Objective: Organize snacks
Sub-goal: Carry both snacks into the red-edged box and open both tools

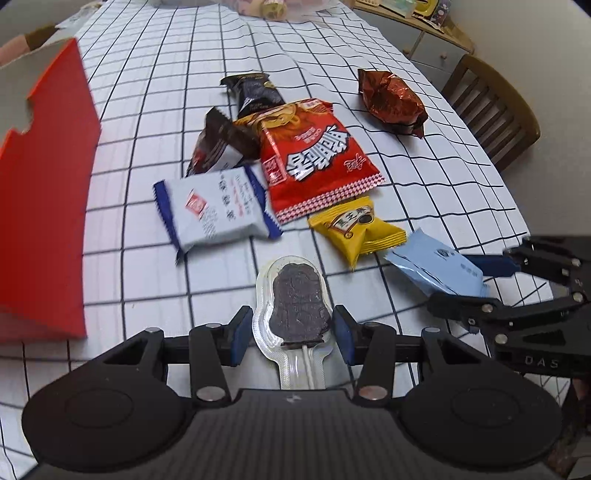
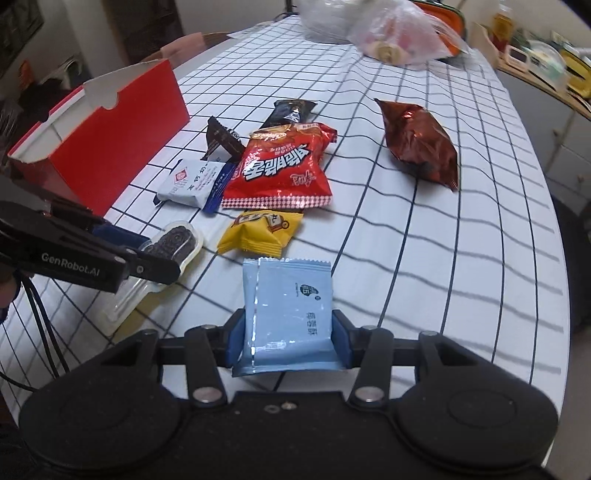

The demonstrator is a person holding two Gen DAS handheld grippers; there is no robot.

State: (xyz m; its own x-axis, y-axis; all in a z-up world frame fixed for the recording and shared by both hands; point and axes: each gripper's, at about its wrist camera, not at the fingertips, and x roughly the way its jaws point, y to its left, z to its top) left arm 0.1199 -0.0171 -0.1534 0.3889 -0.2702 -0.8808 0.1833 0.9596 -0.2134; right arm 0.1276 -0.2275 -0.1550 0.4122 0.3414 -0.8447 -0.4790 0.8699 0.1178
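My left gripper (image 1: 291, 328) is shut on a clear-wrapped dark chocolate lollipop (image 1: 297, 299), held just above the checked tablecloth; it also shows in the right wrist view (image 2: 173, 245). My right gripper (image 2: 288, 332) is shut on a light blue packet (image 2: 288, 310), which also shows at the right of the left wrist view (image 1: 439, 269). Ahead lie a yellow packet (image 1: 356, 227), a red noodle-snack bag (image 1: 314, 155), a white-and-blue packet (image 1: 214, 208), two dark wrappers (image 1: 218, 144) (image 1: 255, 90) and a brown foil bag (image 1: 393, 101). An open red box (image 2: 99, 144) stands at the left.
A clear plastic bag of items (image 2: 380, 33) sits at the table's far end. A wooden chair (image 1: 491, 107) stands at the right table edge, with a cabinet (image 1: 417, 33) behind it. The table edge (image 2: 557, 295) curves close on the right.
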